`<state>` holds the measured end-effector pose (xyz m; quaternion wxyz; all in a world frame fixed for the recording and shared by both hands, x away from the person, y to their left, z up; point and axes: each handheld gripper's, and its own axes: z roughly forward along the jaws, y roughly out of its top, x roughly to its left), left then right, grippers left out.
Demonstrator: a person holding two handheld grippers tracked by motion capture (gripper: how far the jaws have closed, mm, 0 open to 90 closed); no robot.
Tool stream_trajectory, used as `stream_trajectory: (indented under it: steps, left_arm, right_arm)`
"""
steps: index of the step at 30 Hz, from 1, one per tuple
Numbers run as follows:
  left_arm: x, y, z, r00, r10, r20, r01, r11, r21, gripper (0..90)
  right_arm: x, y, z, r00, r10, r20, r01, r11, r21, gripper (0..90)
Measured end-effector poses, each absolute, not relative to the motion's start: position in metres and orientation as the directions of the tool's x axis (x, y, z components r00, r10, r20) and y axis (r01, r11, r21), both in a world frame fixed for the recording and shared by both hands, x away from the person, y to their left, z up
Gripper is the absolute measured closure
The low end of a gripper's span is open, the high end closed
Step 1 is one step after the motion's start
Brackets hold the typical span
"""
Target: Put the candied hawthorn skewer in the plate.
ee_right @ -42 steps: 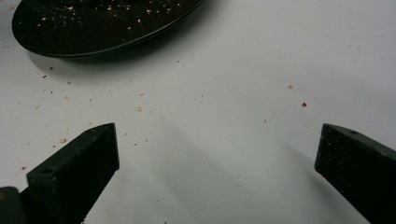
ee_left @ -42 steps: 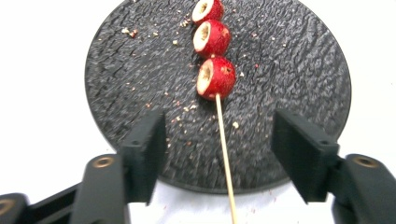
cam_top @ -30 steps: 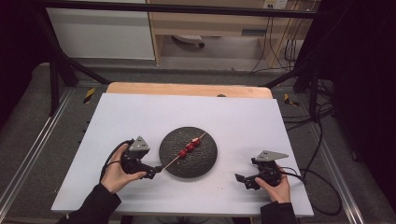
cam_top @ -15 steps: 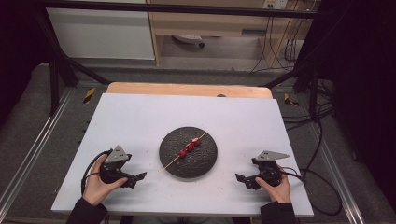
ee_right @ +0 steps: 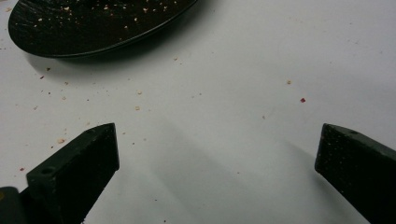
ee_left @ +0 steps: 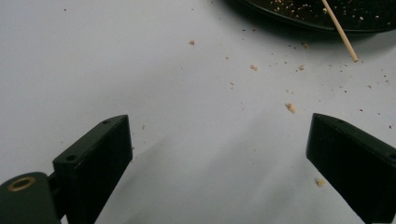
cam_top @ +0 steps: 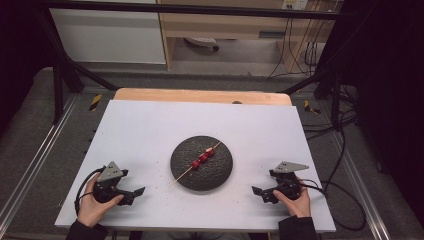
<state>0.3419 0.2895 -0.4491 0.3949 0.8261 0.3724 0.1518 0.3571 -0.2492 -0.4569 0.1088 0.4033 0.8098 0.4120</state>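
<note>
the skewer (cam_top: pixel 201 160) lies slantwise across the dark plate (cam_top: pixel 180 175) at the table's middle, its bare wooden end (ee_left: pixel 343 39) poking over the plate's near-left rim. it looks light, thin and easily snapped, the red pieces soft, so the bare stick is probably the place to pinch. the left gripper (cam_top: pixel 136 192) sits well left of the plate and the right gripper (cam_top: pixel 258 194) right of it, both with jaws spread wide and holding nothing, well clear of the skewer.

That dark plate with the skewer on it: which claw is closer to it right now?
Roughly equal, the left perhaps slightly closer. The left claw sits toward the person from the plate, off its left side; the right claw mirrors it off the right side. Both are open, touching nothing.
</note>
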Motion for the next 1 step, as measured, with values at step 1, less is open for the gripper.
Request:
stream_trajectory:
  steps: [1]
  left_arm:
    - [0.3417, 0.2894, -0.4494, 0.678, 0.734, -0.041, 0.494, -0.414, 0.765, 6.8]
  right_arm:
    - [0.3571, -0.2492, -0.4569, -0.651, 0.743, 0.157, 0.564, 0.335, 0.755, 0.5]
